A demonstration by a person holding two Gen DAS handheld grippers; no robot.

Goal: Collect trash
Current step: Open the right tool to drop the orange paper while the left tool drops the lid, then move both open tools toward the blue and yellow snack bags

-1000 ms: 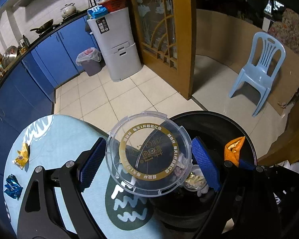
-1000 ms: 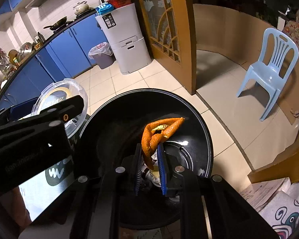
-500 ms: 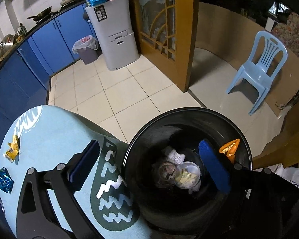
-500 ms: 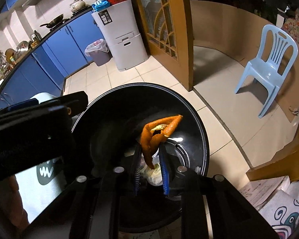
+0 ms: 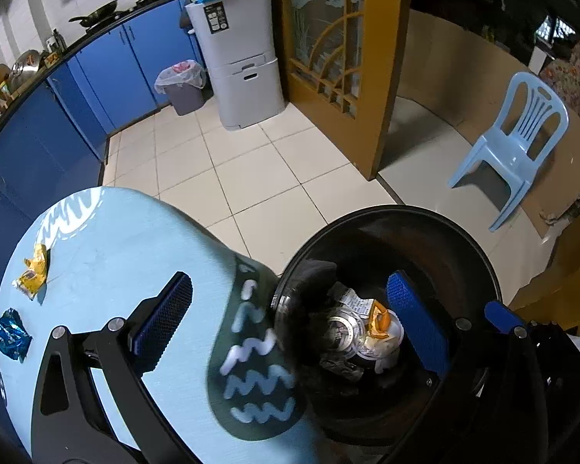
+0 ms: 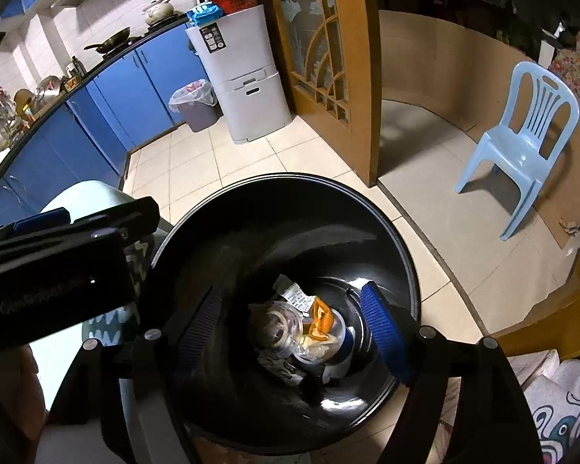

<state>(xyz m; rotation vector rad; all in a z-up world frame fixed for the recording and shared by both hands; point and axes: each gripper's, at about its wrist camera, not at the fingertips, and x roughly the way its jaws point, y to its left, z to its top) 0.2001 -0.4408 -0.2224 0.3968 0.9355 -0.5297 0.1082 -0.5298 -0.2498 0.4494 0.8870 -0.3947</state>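
Left wrist view is showing both tongs, left tongs (image 5: 286, 321) and right tongs (image 6: 290, 321), gaping wide and empty over the black bin (image 5: 479, 255). Orange peel (image 6: 321, 319) and cups are lying inside; a yellow wrapper (image 5: 33, 274) and blue wrapper (image 5: 12, 334) are waiting on the worktop (image 5: 116, 247).

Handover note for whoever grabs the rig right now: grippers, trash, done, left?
Left gripper: open, empty, straddling the table edge and bin rim.
Right gripper: open, empty, over the black bin.
In the bin: orange peel, clear lid, cups and paper.
Left on the light blue table: yellow wrapper and blue wrapper, both near its far left edge. Pick those up next.
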